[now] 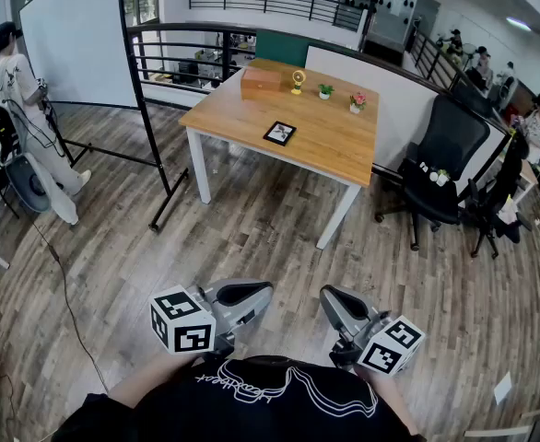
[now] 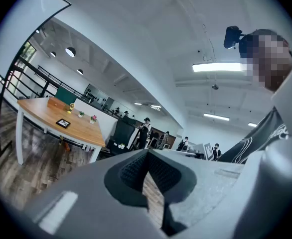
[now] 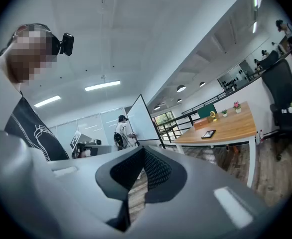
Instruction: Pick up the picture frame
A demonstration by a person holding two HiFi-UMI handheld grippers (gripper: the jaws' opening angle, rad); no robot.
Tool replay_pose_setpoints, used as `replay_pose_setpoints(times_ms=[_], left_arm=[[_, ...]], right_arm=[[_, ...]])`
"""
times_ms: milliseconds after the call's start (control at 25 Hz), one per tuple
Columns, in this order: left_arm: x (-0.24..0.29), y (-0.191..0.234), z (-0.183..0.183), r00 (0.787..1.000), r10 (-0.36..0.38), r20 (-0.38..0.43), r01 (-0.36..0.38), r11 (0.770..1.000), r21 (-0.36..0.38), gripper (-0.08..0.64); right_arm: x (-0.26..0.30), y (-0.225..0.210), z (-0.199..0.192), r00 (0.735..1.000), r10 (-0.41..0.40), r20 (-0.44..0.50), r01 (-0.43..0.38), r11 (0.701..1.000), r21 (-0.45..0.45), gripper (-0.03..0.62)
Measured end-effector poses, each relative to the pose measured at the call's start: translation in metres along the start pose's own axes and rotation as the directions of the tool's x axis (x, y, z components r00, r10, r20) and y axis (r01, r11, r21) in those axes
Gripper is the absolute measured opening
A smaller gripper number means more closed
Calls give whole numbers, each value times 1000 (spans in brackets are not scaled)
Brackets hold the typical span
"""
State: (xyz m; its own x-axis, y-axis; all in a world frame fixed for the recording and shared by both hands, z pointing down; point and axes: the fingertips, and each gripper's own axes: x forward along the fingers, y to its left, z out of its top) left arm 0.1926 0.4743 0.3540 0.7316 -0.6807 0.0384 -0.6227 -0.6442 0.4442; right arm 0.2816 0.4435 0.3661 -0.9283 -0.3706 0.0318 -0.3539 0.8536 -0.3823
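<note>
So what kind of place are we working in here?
Most likely an open-plan office, possibly on an upper level. There's a wooden table, a black office chair, a big whiteboard on a stand, and a railing behind the table.

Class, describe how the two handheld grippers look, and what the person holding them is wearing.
The left gripper and right gripper both have light grey, wedge-shaped bodies, with black textured pads lining the jaws. Each carries a white cube printed with black square markers. No cables show. The person wears a black top with a white line print.
</note>
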Motion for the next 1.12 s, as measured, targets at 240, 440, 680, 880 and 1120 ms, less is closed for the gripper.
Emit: replay_pose_setpoints(times_ms=[240,440,680,880,1120], left_arm=[[-16,-5,1,998,-40,54,42,998,-45,0],[-26,-3,0,999,-19,50,19,1000,-12,0],[-42,11,-5,999,14,48,-14,1000,-1,2],[-60,29,-10,999,34,36,-32,999,-33,103],[-86,53,-19,998,55,25,-54,997,-57,181]], right_arm=[[3,13,-7,1000,5,-8,-5,1000,-7,23],[4,23,-10,1000,8,-5,-8,1000,5,23],[12,34,-17,1000,28,1,-28,999,22,25],[24,38,-26,999,34,6,-34,998,45,38],[50,52,-37,999,42,8,-42,999,34,121]])
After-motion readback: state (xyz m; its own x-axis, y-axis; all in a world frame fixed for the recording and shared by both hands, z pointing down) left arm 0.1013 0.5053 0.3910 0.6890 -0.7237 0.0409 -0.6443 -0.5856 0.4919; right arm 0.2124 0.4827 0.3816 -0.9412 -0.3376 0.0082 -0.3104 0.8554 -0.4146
